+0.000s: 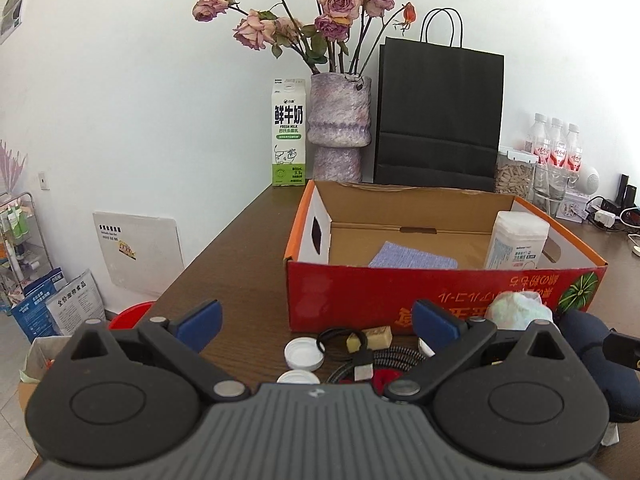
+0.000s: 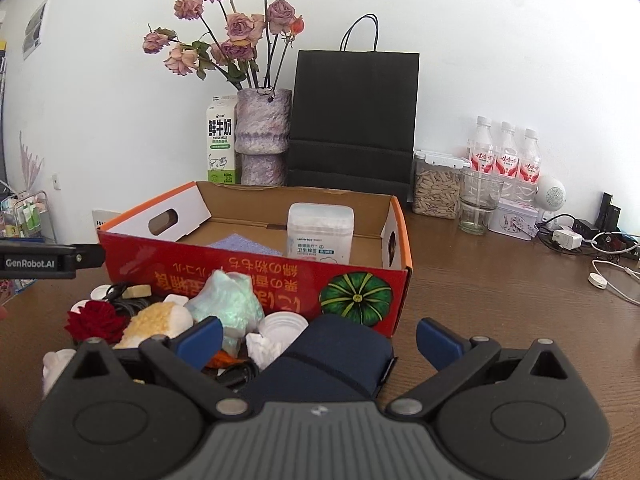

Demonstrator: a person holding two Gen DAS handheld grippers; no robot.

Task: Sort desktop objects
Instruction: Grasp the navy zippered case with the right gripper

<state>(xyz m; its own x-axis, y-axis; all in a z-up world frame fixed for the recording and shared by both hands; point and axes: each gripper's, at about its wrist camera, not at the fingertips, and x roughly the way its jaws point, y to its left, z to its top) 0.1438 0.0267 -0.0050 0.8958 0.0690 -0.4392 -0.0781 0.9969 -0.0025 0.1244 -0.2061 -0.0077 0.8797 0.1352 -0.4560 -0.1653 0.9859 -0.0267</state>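
Note:
A red cardboard box stands open on the brown desk. Inside lie a purple-blue cloth and a white cotton-swab container. A clutter pile sits before the box: white caps, a yellowish block, a braided USB cable, a pale green crumpled bag, a red woolly item, a navy pouch. My left gripper is open over the caps and cable. My right gripper is open, its fingers either side of the navy pouch.
Against the wall stand a milk carton, a vase of dried roses, a black paper bag, a seed jar, a glass, three water bottles and chargers with cables. The desk's left edge drops to floor clutter.

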